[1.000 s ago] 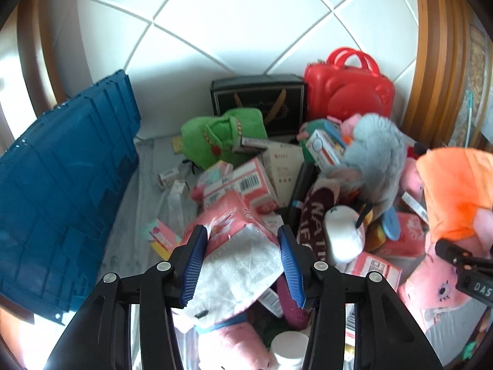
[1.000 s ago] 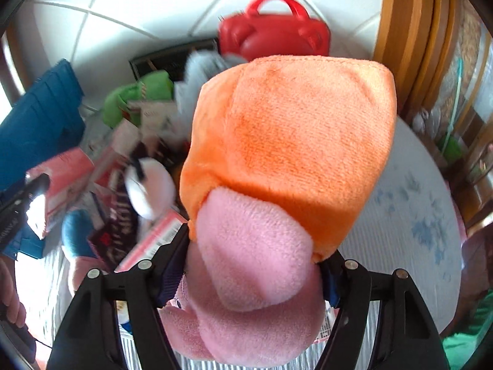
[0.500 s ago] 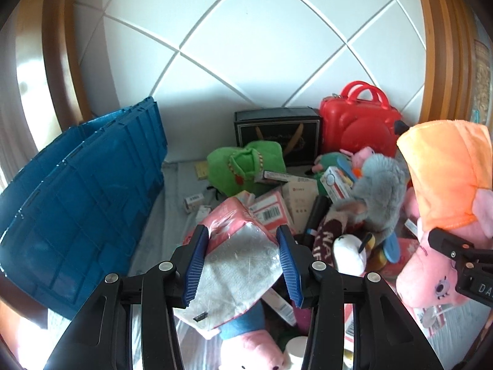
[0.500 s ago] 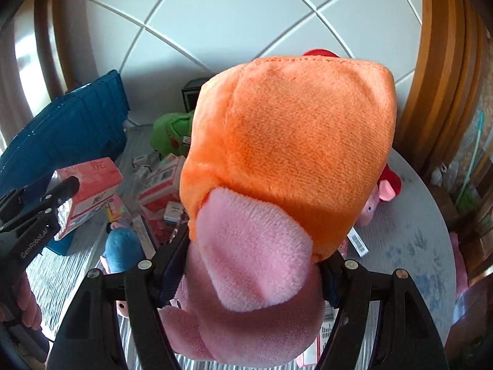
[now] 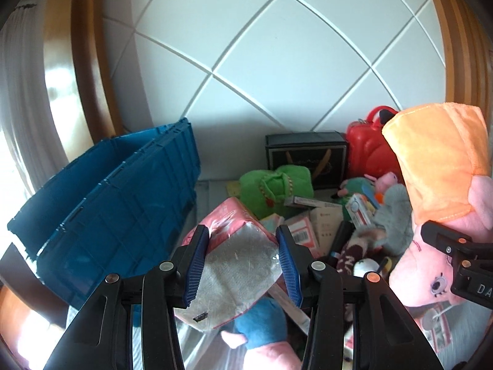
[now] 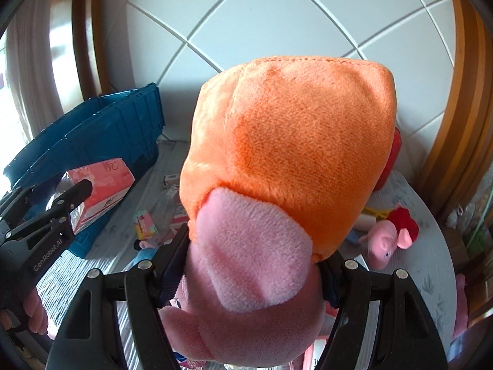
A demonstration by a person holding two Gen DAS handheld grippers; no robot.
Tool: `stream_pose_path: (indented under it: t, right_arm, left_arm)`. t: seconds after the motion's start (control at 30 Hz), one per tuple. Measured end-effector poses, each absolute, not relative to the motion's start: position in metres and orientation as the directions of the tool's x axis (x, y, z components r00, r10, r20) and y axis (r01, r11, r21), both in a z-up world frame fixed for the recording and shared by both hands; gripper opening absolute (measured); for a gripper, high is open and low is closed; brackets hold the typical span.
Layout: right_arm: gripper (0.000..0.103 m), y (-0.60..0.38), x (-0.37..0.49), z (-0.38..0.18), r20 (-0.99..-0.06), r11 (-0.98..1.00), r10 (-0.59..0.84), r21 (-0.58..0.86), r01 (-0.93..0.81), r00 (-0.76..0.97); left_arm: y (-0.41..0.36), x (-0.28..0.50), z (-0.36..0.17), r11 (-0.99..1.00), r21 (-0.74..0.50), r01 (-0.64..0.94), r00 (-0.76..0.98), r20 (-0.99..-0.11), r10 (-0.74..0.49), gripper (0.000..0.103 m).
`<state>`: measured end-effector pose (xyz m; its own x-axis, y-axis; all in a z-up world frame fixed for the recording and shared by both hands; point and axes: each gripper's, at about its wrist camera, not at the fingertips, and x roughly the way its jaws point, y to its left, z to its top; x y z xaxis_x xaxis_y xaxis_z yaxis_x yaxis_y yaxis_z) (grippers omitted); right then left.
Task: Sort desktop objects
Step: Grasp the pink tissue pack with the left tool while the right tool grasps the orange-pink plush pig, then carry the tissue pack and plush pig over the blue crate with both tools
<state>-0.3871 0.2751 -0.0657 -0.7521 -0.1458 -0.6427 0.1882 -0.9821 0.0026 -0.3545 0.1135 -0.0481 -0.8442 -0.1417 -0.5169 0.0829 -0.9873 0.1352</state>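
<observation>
My left gripper (image 5: 243, 262) is shut on a pink tissue pack (image 5: 237, 259) with a clear plastic end and holds it above the table, next to the blue crate (image 5: 117, 203). The pack also shows in the right wrist view (image 6: 101, 188). My right gripper (image 6: 252, 265) is shut on a pink pig plush in an orange dress (image 6: 277, 185), lifted high; it fills that view. The plush also shows at the right of the left wrist view (image 5: 440, 191).
A pile on the table holds a green plush (image 5: 277, 185), a black box (image 5: 305, 157), a red case (image 5: 369, 151), a grey plush (image 5: 394, 215), small cartons (image 5: 323, 228) and a blue-and-pink plush (image 5: 265, 330). A small pig plush (image 6: 388, 237) lies at the right. A white tiled wall stands behind.
Both grippers have risen with their loads. The tissue pack has lifted off the pile and now sits nearer the blue crate. The pig plush has come up clear of the table.
</observation>
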Motion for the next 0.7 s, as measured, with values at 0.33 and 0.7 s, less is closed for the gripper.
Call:
stream_pose_path:
  t: [0.33, 0.7]
  right_arm:
    - [0.071, 0.223, -0.387, -0.033, -0.585, -0.968, -0.188, -0.023, 0.248, -0.789]
    - [0.071, 0.061, -0.393, 0.019, -0.496, -0.942, -0.273, -0.038, 0.334, -0.824]
  left_arm:
    - [0.060, -0.351, -0.006, -0.980, 0.130, 0.153, -0.889, -0.415, -0.194, 0.044]
    - [-0.090, -0.338, 0.041, -0.962, 0.131, 0.239, -0.909, -0.318, -0.269, 0.044]
